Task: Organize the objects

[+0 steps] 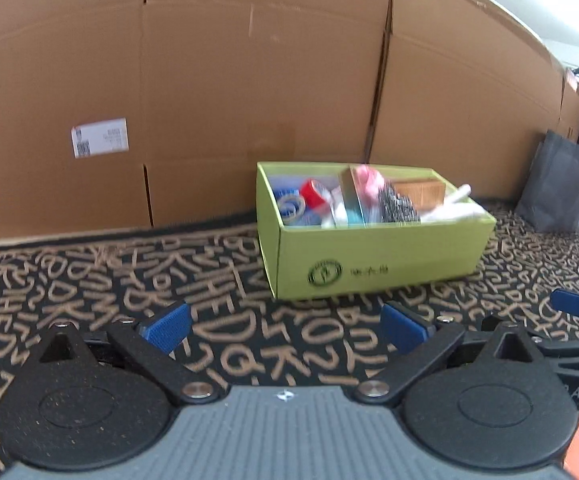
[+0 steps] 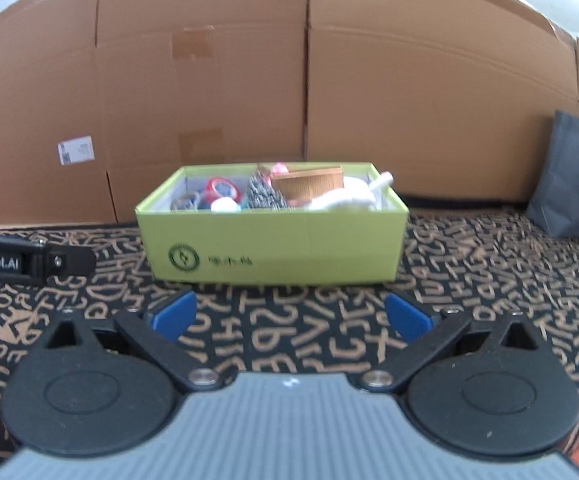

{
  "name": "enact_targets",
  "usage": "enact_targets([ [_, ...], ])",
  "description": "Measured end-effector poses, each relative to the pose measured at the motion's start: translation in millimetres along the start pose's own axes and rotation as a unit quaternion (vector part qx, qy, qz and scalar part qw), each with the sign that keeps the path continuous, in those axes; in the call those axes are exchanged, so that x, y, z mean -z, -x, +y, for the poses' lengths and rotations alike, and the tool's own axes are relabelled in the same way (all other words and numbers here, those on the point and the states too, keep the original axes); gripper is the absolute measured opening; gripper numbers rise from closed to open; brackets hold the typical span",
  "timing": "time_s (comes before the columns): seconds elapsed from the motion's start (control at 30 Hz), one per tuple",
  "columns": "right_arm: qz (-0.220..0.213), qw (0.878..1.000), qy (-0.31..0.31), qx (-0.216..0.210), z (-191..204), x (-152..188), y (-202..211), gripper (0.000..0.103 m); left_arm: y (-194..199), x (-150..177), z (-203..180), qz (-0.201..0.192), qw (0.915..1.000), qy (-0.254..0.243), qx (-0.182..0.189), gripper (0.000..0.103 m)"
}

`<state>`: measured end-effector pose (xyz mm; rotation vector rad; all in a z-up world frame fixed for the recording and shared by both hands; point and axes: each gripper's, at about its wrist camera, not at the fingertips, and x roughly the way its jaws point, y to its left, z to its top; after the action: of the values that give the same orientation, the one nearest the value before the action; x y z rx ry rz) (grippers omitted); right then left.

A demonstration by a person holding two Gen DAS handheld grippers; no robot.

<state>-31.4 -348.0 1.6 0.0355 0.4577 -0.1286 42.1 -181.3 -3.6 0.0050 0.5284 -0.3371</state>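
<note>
While viewed from left to right across the letter-patterned black and tan cloth (image 1: 89, 280), noted as follows: white shipping label (image 1: 100, 142) stuck low on the wall of large brown cardboard cartons (image 1: 249, 80) at the back; left gripper (image 1: 285, 330) low over bare cloth, blue pads (image 1: 169, 326) spread wide apart, nothing between them, nothing touched; green box (image 1: 369, 256) standing on the cloth ahead and to the right of that gripper, just in front of the cartons, open at the top, with a round emblem and dark characters printed on its near side; inside, at the left end, rolls of tape including a red one (image 1: 313, 192), a blue-and-white item beside them too blurred to identify; past an upright divider, something pink (image 1: 367, 178), a metal scourer (image 1: 397, 206), a brown ribbed container (image 1: 419, 192) and a white cloth-like item (image 1: 455, 210) at the right end; same box (image 2: 273, 248) squarely ahead of the right gripper (image 2: 289, 318) in that gripper's own view, clear of the fingers; right gripper likewise spread wide and empty, blue pads (image 2: 175, 316) well apart over bare cloth; dark grey bag (image 2: 573, 176) leaning against the cartons at far right, apart from the box
</note>
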Motion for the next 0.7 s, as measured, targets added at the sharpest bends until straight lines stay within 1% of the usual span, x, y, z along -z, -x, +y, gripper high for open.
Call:
enact_targets([
  [0.1,0.005,1.000,-0.011,0.005,-2,4,4,0.103,1,4,-4,0.002,0.9999,0.000,-0.012,0.103],
  [0.27,0.005,1.000,-0.028,0.011,-7,7,8,0.103,3,7,-6,0.012,0.9998,0.003,-0.018,0.103],
  [0.7,0.027,0.999,-0.035,0.003,-2,12,-1,0.103,0,12,-12,0.022,0.9997,-0.007,-0.011,0.103],
])
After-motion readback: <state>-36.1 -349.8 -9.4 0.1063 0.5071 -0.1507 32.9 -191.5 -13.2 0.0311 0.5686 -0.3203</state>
